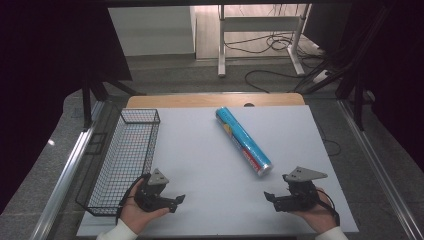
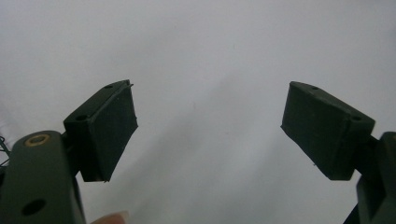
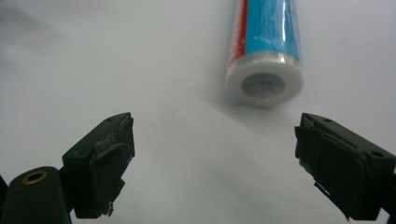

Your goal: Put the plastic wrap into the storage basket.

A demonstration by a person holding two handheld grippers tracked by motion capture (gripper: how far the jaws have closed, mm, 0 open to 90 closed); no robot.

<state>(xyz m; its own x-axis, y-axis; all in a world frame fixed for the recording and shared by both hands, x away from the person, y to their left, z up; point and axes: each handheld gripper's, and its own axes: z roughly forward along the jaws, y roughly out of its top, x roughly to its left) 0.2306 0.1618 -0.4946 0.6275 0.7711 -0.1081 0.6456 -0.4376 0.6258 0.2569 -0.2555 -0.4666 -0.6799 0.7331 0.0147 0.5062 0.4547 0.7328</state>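
A long blue roll [image 1: 243,141] in clear wrap lies diagonally on the white table top [image 1: 200,150]; its white end cap [image 3: 264,84] faces my right gripper. My right gripper [image 1: 268,197] is held low near the front right of the table, a short way in front of that end, jaws apart with nothing between them. In its own view the right gripper [image 3: 215,163] frames bare table, with the roll ahead and to the right. My left gripper [image 1: 179,201] rests at the front left beside the basket, open and empty; the left gripper [image 2: 210,133] looks at plain white surface.
A black wire basket [image 1: 125,155] stands along the table's left edge, empty inside. A wooden strip [image 1: 210,100] borders the far edge. Beyond the table are a desk frame [image 1: 260,35] and floor cables [image 1: 280,45].
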